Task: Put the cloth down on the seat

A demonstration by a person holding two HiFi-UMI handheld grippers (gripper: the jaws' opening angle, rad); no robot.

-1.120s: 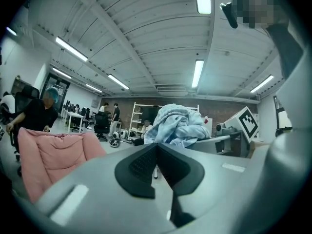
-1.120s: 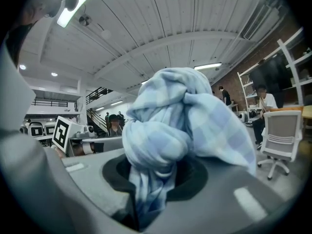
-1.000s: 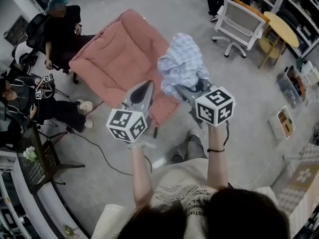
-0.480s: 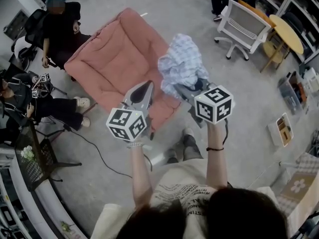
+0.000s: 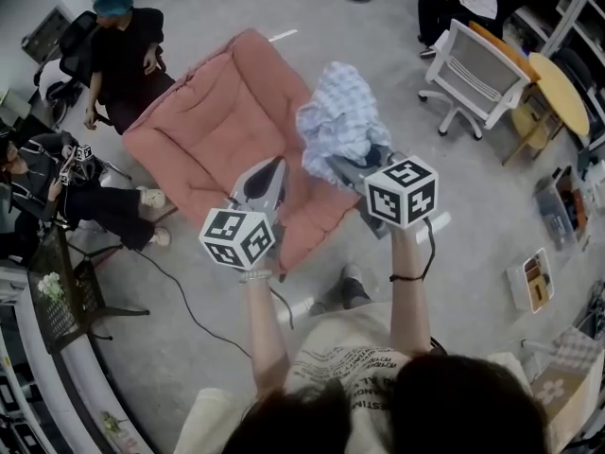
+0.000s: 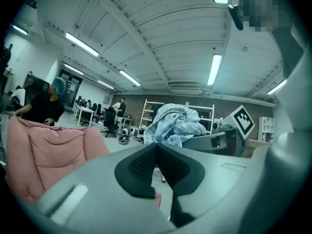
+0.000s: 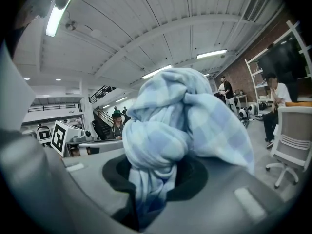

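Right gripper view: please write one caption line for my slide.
Right gripper holds a bunched blue-checked cloth between its jaws.

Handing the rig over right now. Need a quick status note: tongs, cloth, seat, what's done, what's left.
Grips: the right tongs are shut on the cloth, a bunched blue checked one held up in the air. The left tongs are shut and empty, alongside.
Things: the pink seat is just ahead of both tongs, with no cloth on it.
Done: the cloth is in grip.
Left: bring it over the seat cushion, lower it, open the right tongs, draw back.
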